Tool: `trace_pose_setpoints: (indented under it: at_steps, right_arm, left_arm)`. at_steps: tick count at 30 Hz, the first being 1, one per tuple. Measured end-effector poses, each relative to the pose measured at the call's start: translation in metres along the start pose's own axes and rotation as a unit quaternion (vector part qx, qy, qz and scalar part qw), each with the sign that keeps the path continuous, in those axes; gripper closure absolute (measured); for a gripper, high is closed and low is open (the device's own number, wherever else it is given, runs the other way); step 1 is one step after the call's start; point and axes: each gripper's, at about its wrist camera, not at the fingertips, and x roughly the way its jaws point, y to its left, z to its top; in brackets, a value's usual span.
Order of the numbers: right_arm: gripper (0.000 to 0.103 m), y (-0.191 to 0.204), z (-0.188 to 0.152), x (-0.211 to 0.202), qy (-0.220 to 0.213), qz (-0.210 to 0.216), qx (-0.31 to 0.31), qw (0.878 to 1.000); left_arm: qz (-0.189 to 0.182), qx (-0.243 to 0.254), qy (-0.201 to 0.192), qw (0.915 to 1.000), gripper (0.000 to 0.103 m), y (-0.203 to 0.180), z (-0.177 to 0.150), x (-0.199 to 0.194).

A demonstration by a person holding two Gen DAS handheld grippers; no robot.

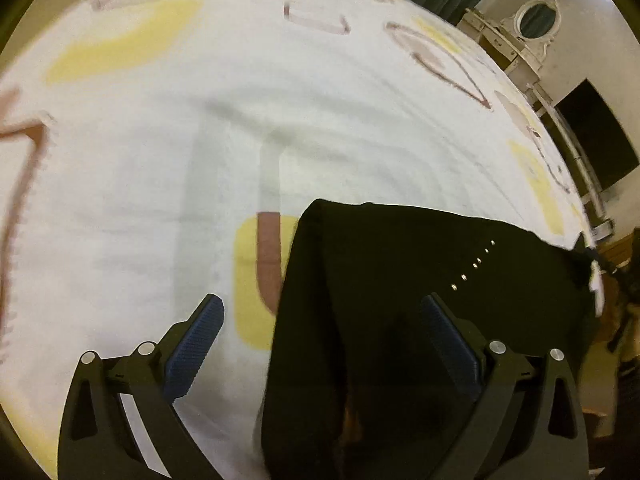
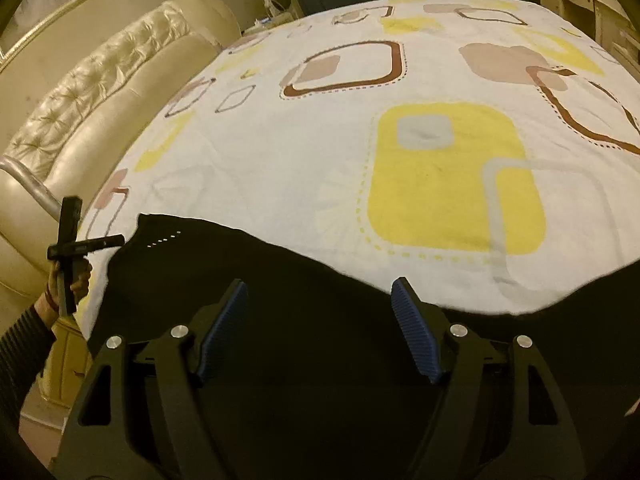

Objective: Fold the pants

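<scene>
Black pants (image 1: 400,280) lie on a bed with a white sheet printed in yellow and brown shapes (image 1: 160,160). A row of small metal studs (image 1: 474,266) shows on the fabric. My left gripper (image 1: 320,312) is open above the pants' left edge, one finger over the sheet, one over the fabric. In the right wrist view the pants (image 2: 300,280) stretch across the near bed edge, with the studs (image 2: 164,240) at their left end. My right gripper (image 2: 320,296) is open and empty just above the pants.
A cream tufted headboard (image 2: 100,100) runs along the bed's left side in the right wrist view. The person's hand holds the left gripper's handle (image 2: 68,256) at the left. A white dresser with a mirror (image 1: 532,28) and a dark screen (image 1: 596,132) stand beyond the bed.
</scene>
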Motion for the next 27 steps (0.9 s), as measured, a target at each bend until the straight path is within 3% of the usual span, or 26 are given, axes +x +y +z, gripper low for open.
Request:
trace_pose_setpoints:
  at_steps: [6,11,14,17,19,21,23,27]
  right_arm:
    - [0.028,-0.004,0.011,0.021,0.015,-0.009,-0.004,1.000]
    - [0.028,-0.003,0.019,0.036,0.025,0.009,-0.001,1.000]
    - [0.028,-0.002,0.023,0.045,0.042,0.024,-0.002,0.999]
    - [0.028,-0.001,0.027,0.054,0.068,0.034,-0.015,0.997]
    - [0.028,-0.001,0.031,0.061,0.089,0.034,-0.027,0.995]
    - [0.028,-0.003,0.034,0.067,0.107,0.032,-0.038,0.993]
    - [0.028,-0.004,0.036,0.075,0.125,0.027,-0.049,0.991]
    - [0.030,-0.001,0.034,0.093,0.160,0.027,-0.070,0.984]
  left_arm:
    - [-0.082,0.000,0.000,0.9967,0.005,0.006,0.011,0.005]
    - [-0.095,0.028,0.012,0.9951,0.006,-0.003,0.014,0.009]
    - [-0.116,0.016,0.019,0.9929,0.020,-0.004,0.018,0.011]
    - [-0.113,0.016,0.021,0.9933,0.021,-0.006,0.021,0.014]
    - [-0.108,0.016,0.021,0.9939,0.031,-0.004,0.025,0.016]
    - [-0.096,0.007,0.023,0.9951,0.055,0.001,0.026,0.015]
    - [-0.091,-0.008,0.026,0.9955,0.070,0.010,0.025,0.014]
    - [-0.099,-0.014,0.026,0.9946,0.087,0.014,0.024,0.014]
